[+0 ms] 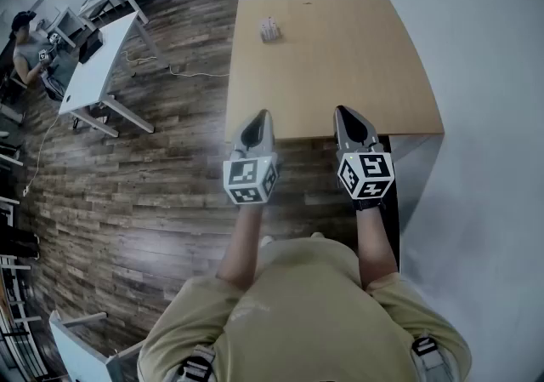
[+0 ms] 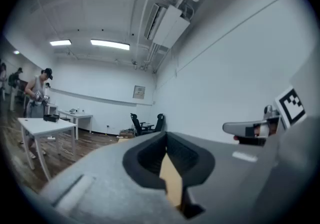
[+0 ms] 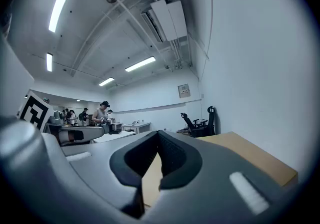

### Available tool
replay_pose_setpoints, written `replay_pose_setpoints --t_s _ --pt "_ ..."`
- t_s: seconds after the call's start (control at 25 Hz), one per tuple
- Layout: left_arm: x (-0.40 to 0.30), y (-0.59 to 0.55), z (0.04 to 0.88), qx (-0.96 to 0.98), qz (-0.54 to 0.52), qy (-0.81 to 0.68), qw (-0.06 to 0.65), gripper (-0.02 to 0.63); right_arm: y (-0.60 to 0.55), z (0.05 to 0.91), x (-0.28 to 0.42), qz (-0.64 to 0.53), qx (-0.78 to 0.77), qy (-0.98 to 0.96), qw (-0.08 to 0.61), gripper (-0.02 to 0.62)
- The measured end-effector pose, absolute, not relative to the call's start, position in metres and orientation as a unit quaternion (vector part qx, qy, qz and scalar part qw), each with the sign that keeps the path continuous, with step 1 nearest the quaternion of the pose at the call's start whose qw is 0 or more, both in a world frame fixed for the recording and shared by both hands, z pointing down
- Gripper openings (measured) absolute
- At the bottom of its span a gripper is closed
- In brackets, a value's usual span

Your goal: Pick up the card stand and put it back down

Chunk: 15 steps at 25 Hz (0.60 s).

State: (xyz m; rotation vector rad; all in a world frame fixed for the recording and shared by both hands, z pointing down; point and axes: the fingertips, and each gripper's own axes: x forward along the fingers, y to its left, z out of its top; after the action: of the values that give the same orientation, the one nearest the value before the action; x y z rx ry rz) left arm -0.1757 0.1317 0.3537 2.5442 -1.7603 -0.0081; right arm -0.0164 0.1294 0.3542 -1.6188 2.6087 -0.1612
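I hold my left gripper (image 1: 257,127) over the near edge of the wooden table (image 1: 340,65), close to its near left corner. Its two jaws are pressed together and there is nothing between them. My right gripper (image 1: 349,123) is further right along the same near edge, about at the middle of it. Its jaws are also closed and empty; in the opening behind the tips I see only the light wood of the table. Both grippers point toward the far edge, side by side and apart from each other. The card stand (image 1: 270,29) is on the table toward the far left corner, a little in from the left edge. It is well apart from both grippers and nothing touches it. It is small and pale, and I cannot make out its details. To the left of the table, on the dark wooden floor (image 1: 161,193), there is a white table (image 1: 98,70). A person with a dark cap (image 1: 27,47) stands at its far side.
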Motion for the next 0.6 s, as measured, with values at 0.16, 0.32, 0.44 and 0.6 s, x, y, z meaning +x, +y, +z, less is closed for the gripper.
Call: replay_pose_setpoints --t_s 0.16,0.32,0.44,0.6 --pt "-0.149 0.138 0.355 0.817 0.021 -0.576 0.011 0.002 0.133 0.354 0.009 -0.056 -0.515 0.855 0.033 0.006" --pt "-0.130 0.152 0.361 0.817 0.038 -0.576 0.002 0.002 0.137 0.361 0.014 -0.058 -0.477 0.877 0.012 0.006" --pt "-0.129 0.156 0.370 0.813 0.048 -0.580 0.007 0.002 0.130 0.375 0.015 -0.070 -0.473 0.878 0.007 0.008" --pt "-0.135 0.150 0.380 0.804 0.055 -0.592 0.015 0.002 0.120 0.393 0.013 -0.097 -0.475 0.874 -0.018 0.037"
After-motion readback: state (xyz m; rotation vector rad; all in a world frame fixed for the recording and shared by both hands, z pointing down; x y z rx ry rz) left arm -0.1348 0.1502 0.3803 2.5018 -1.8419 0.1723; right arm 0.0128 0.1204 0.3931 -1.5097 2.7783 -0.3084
